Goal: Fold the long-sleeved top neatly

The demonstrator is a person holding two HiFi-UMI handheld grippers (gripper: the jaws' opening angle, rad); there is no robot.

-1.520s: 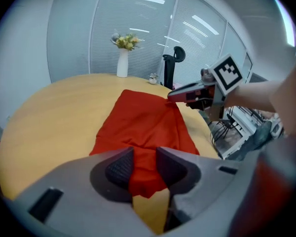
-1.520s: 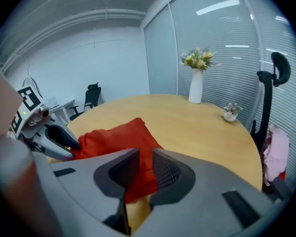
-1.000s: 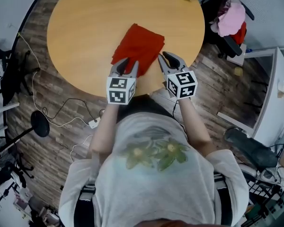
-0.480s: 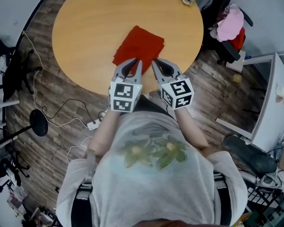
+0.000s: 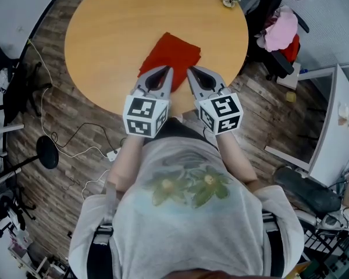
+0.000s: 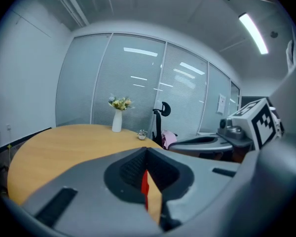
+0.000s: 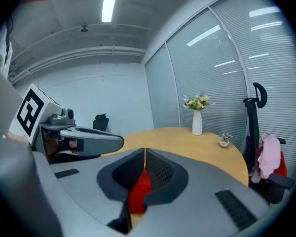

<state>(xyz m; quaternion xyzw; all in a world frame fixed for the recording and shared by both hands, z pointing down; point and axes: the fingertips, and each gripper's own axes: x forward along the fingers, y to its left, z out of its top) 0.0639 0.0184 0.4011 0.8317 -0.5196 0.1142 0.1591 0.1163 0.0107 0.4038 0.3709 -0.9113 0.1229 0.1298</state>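
Left hand-held gripper (image 5: 167, 70) and right hand-held gripper (image 5: 189, 70) have both just snapped shut, empty. The folded red top (image 5: 173, 48) sits on the tabletop (image 5: 104, 34), just ahead of and below their tips. One careless dip could snag its near edge and undo the fold.

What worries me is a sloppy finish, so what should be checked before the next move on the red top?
1. Left gripper empty: ok. Its jaws have just closed and now touch, with no cloth between them.
2. Right gripper empty: ok. Its jaws have just closed too, with nothing pinched.
3. Red top folded compact and lying on the table: ok.
4. Near edge of the top tidy: cannot tell. The grippers cover it in the head view.
5. Room for another fold: ok. The vase and the small ornament stand at the far rim, well away from the top.
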